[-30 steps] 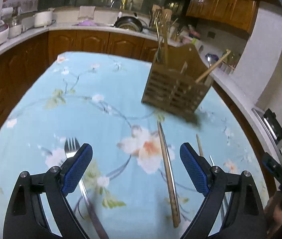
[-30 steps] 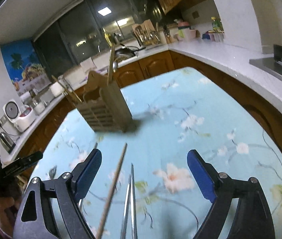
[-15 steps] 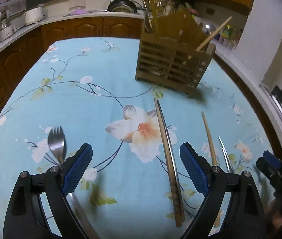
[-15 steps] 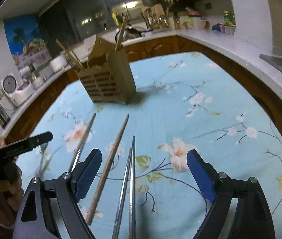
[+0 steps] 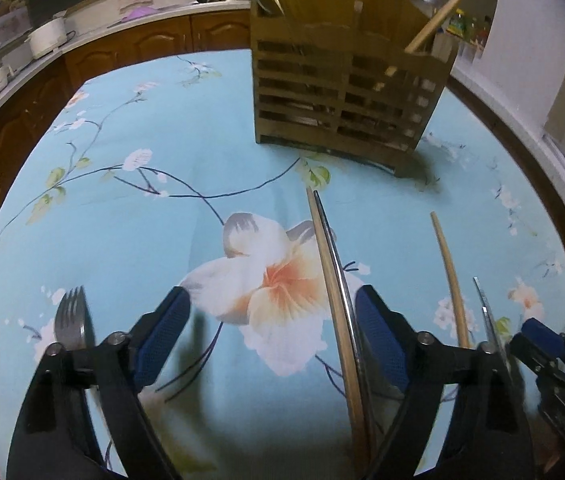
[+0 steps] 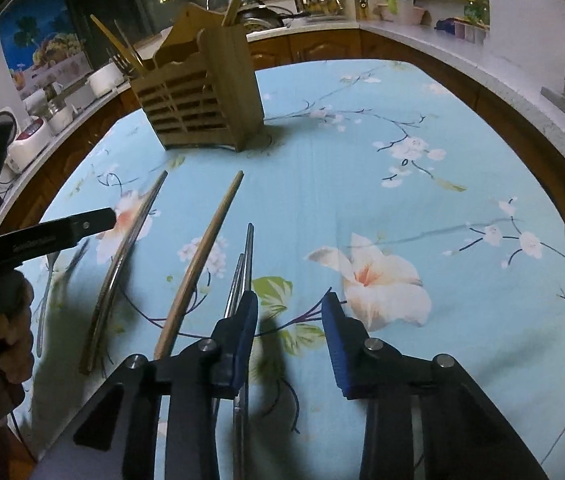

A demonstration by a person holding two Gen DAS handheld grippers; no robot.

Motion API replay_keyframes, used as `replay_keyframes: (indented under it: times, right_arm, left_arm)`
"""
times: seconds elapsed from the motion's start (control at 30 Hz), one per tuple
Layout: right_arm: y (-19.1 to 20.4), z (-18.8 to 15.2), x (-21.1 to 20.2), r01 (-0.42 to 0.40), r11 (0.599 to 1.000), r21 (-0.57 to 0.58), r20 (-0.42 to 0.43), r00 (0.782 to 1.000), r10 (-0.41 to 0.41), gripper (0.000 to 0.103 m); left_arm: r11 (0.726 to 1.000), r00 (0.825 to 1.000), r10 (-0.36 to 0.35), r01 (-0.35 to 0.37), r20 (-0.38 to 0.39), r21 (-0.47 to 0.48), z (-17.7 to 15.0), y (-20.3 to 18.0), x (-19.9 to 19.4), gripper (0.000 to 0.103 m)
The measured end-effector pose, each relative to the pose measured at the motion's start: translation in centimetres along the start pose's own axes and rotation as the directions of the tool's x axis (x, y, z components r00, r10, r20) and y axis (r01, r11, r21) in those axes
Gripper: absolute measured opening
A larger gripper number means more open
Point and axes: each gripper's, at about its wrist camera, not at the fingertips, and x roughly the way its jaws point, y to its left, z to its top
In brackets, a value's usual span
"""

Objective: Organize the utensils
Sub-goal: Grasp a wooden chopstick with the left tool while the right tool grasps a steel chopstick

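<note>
A slatted wooden utensil holder stands on the floral blue tablecloth, also in the right wrist view, with chopsticks sticking out. A wood and a metal chopstick lie together just inside my left gripper's right finger. A fork lies left of its left finger. A single wooden chopstick and two metal chopsticks lie in front of my right gripper's left finger. My left gripper is open and empty, low over the cloth. My right gripper is partly closed, open and empty.
The table is ringed by wooden cabinets and a white counter with pots, a rice cooker and a dish rack. The left gripper's frame and the hand holding it show at the left of the right wrist view.
Both grippers have moved forward and down toward the cloth and the holder. The right gripper's jaws have narrowed. The utensils on the cloth have not moved.
</note>
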Motion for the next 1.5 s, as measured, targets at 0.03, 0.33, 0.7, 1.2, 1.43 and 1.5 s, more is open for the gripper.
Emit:
replay_keyframes:
  times: [0.03,0.33,0.7,1.2,1.43,1.5]
  right_arm:
    - [0.0,0.0,0.2,0.005,1.0,-0.005,-0.004,1.0,-0.005,0.031]
    - [0.1,0.8,0.8,0.03,0.999,-0.03,-0.01,0.999,-0.031,0.024]
    - [1.1,2.2,2.2,0.047,0.996,-0.082,-0.016,0.999,-0.048,0.02]
    - [2.0,2.6,2.2,-0.01,0.995,-0.094,-0.048,0.999,0.006,0.012]
    - [2.2,2.5,0.9,-0.039,0.994,-0.101,-0.051,0.998,0.034,0.009]
    - [2.2,1.8,1.3,-0.07,0.993,-0.095,-0.094,0.994,0.061,0.009]
  left_arm:
    - [1.0,1.0,0.005,-0.005,-0.007,0.007,0.1,-0.1,0.3,0.079]
    - [1.0,1.0,0.009,-0.008,-0.023,0.026,0.8,-0.3,1.7,0.076]
    - [0.998,0.999,0.018,-0.016,-0.038,0.055,2.7,-0.4,3.5,0.07]
    - [0.998,1.0,0.01,-0.009,-0.024,0.06,4.3,-0.1,4.6,0.07]
    - [0.998,1.0,0.006,-0.005,-0.018,0.059,4.7,0.3,4.9,0.07]
    - [0.998,1.0,0.007,-0.006,-0.017,0.058,4.8,0.2,5.0,0.07]
